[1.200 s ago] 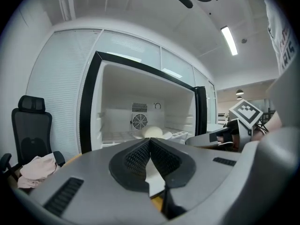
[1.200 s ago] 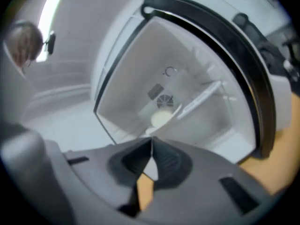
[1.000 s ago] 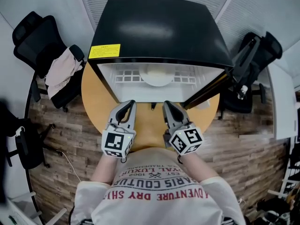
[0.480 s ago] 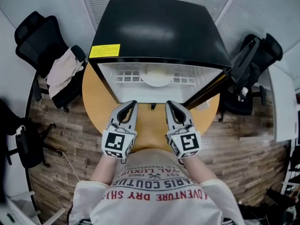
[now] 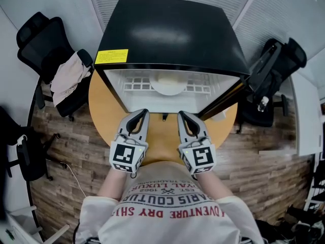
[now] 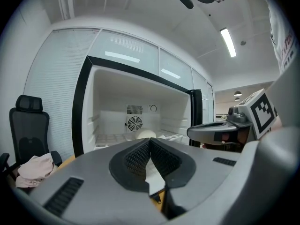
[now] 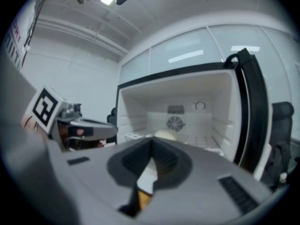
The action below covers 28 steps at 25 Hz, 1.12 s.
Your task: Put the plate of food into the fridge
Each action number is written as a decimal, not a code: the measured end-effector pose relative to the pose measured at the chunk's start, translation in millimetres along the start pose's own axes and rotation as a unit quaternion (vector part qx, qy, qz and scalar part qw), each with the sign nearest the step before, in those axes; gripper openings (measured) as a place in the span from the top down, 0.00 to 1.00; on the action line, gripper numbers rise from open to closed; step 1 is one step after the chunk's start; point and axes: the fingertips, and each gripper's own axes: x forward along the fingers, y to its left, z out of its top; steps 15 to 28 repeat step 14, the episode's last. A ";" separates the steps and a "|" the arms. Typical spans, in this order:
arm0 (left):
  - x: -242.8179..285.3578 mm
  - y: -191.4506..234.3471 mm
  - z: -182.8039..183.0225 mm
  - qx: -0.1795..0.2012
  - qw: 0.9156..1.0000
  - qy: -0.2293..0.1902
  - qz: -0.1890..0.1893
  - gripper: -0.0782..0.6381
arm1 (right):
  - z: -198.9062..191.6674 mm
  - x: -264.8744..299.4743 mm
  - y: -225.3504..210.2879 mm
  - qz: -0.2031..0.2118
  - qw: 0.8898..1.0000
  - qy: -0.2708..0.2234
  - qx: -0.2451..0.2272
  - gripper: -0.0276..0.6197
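Note:
The black fridge [image 5: 170, 32] stands open on a round wooden table [image 5: 104, 105], its door [image 5: 223, 99] swung out to the right. A white plate of pale food [image 5: 169, 83] rests on the white wire shelf inside, also seen as the plate [image 6: 146, 134] in the left gripper view and the plate [image 7: 165, 135] in the right gripper view. My left gripper [image 5: 141, 112] and right gripper [image 5: 181, 114] hover side by side in front of the opening, outside the fridge. Both are shut with nothing between the jaws: left gripper [image 6: 149, 139], right gripper [image 7: 151, 151].
A black office chair [image 5: 38, 37] with a pale cloth [image 5: 68, 75] draped on it stands at the left. Another black chair [image 5: 277, 60] stands behind the open door at the right. A small dark object [image 5: 164, 117] lies on the table between the grippers.
The right gripper has drifted slightly left and back toward the person. The left gripper, plate and fridge door have not visibly moved.

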 end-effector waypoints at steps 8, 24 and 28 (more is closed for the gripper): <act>0.1 1.0 3.8 -0.006 1.000 -0.009 0.013 0.85 | -8.9 4.9 -4.8 0.011 1.000 0.017 0.003 0.91; 3.0 0.6 0.7 -0.007 1.000 -0.003 0.014 0.85 | -9.8 9.7 -4.7 0.016 1.000 0.017 -0.002 0.91; 3.0 0.6 0.7 -0.007 1.000 -0.003 0.014 0.85 | -9.8 9.7 -4.7 0.016 1.000 0.017 -0.002 0.91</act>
